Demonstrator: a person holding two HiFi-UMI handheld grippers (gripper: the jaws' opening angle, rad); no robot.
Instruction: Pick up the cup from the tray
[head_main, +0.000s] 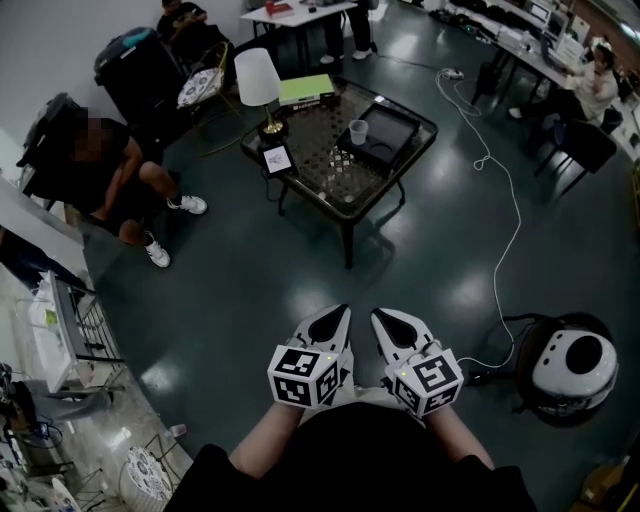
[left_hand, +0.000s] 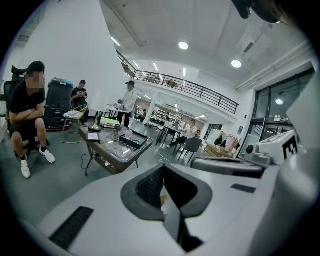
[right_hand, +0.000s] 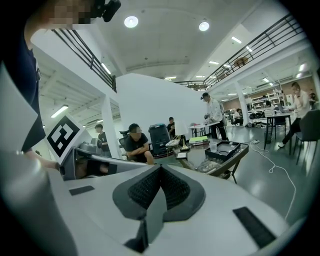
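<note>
Lower centre: left gripper (head_main: 338, 316) and right gripper (head_main: 386, 320) side by side, both pressed together, empty, judged because nothing is within reach. Upper centre, well apart: cup (head_main: 358, 131) upright at tray (head_main: 392, 128) left edge, on glass surface (head_main: 325, 170)

On the dark glass tabletop (head_main: 312, 135), the small clear items (head_main: 338, 166) grouped by the front-left edge of the black square tray (head_main: 392, 130) are too small to be identified. Whether anything is held in the pale translucent cup (head_main: 358, 131) at the tray's left corner cannot be told. The print on the small white framed card (head_main: 277, 158) at the tabletop's left corner cannot be read. The forearms behind the left gripper (head_main: 340, 312) and the right gripper (head_main: 380, 318) are partly hidden by dark clothing at the head view's lower edge. In the left gripper view the cup is reduced to a faint speck.
</note>
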